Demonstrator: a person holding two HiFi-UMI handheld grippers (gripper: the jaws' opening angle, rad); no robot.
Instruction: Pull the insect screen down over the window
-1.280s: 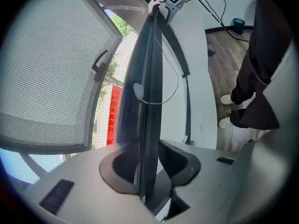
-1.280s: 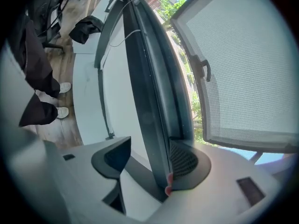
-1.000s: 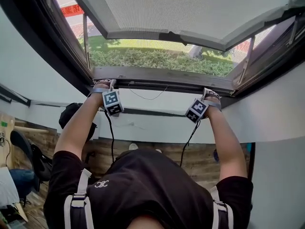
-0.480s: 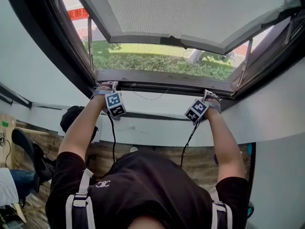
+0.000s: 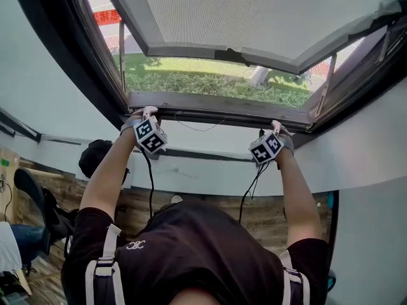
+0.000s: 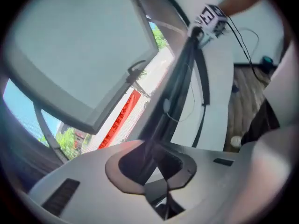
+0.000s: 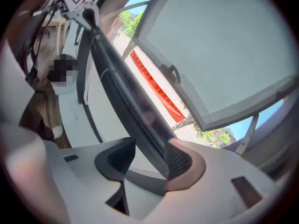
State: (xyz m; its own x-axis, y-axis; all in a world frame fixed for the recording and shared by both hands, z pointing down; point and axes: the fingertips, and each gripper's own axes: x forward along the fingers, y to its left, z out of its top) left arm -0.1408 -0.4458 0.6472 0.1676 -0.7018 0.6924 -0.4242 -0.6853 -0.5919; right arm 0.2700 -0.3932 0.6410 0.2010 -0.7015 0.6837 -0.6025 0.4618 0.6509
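Note:
A dark bar (image 5: 216,110) runs along the lower edge of the window opening, above the white wall. My left gripper (image 5: 144,112) is at its left end and my right gripper (image 5: 277,125) near its right end. In the left gripper view the dark bar (image 6: 180,78) runs into the left gripper (image 6: 152,160), whose jaws are closing and hug it on both sides. In the right gripper view the dark bar (image 7: 119,76) lies within the right gripper (image 7: 149,160). Those jaws are closing: the ribbed pad (image 7: 178,160) touches the bar, and a gap shows at the other.
The grey window sash (image 5: 254,11) with its handle (image 5: 229,53) is swung outward above grass. A thin cord (image 5: 197,129) hangs below the bar. A person's dark head (image 5: 95,154) and a chair (image 5: 32,192) are at the left, over wooden floor (image 5: 267,215).
Both grippers stay at the bar. Their marker cubes have tipped and risen a little, the left one most. The window sits slightly lower in view.

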